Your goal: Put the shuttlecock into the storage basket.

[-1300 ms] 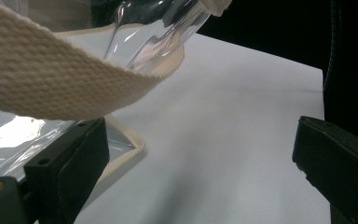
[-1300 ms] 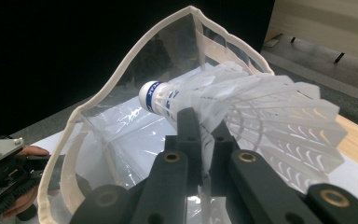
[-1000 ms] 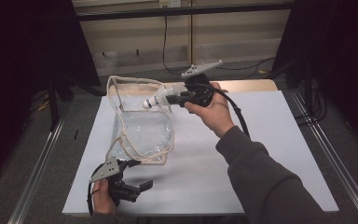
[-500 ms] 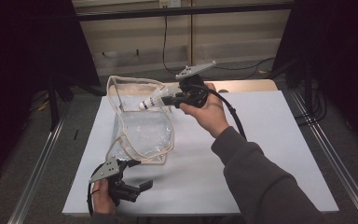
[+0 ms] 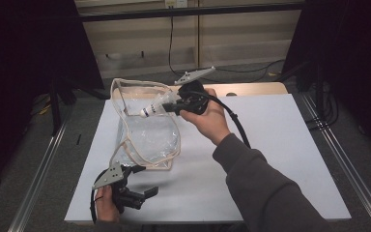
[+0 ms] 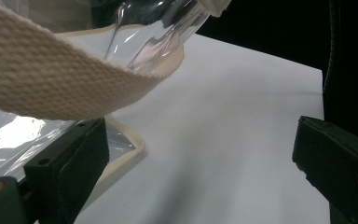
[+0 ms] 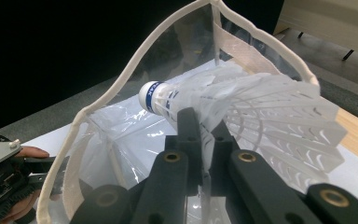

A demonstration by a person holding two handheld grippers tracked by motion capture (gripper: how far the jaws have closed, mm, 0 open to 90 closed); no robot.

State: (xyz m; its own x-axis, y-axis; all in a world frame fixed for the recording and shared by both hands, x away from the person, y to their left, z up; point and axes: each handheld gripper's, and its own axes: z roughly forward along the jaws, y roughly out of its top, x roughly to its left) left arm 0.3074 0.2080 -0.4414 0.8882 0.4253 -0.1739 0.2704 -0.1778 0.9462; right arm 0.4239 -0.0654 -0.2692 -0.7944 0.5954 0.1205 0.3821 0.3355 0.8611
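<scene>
Your right gripper has its fingers clamped on the skirt of the shuttlecock, held cork-first over the clear bag on the bench. Tilting risks catching the feathers on the rim. Your left gripper holds its fingers apart beside the bag's strap.

Bag on desk, left of middle; shuttlecock above bag mouth; left claw before bag.
</scene>
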